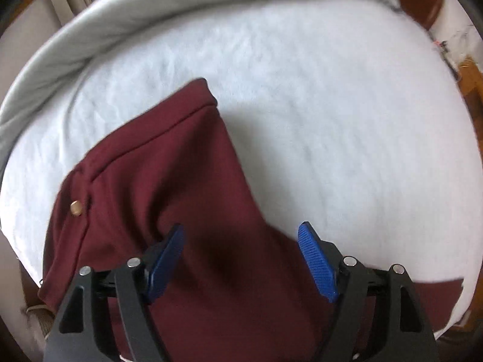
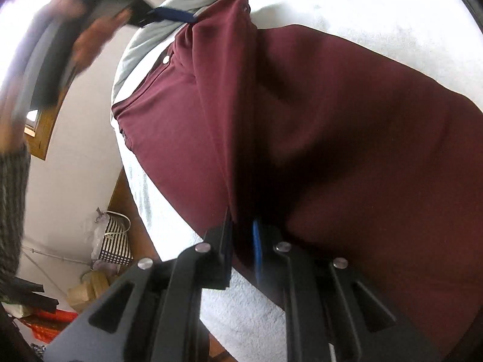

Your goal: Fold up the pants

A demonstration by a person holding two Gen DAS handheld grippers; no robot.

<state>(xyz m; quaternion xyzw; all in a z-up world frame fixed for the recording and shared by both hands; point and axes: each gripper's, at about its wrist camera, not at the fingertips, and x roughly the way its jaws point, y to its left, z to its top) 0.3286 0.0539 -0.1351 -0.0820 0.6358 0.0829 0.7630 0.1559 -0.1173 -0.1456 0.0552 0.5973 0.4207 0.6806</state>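
Maroon pants (image 1: 169,181) lie on a white bed (image 1: 317,105), waistband with a brass button (image 1: 76,207) at the left. My left gripper (image 1: 241,259) is open just above the pants, its blue pads (image 1: 317,265) spread wide with cloth between them but not pinched. In the right wrist view the pants (image 2: 332,135) fill the frame, partly lifted. My right gripper (image 2: 241,247) is shut on a fold of the pants. The left gripper's blue pad (image 2: 175,15) shows blurred at the top, near the waistband.
A grey duvet (image 1: 151,9) is bunched along the bed's far edge. A brown headboard (image 1: 422,0) is at the far right. Beside the bed on the floor are a striped bag (image 2: 116,241), boxes and a red item (image 2: 51,322). The person's hand (image 2: 87,36) is blurred.
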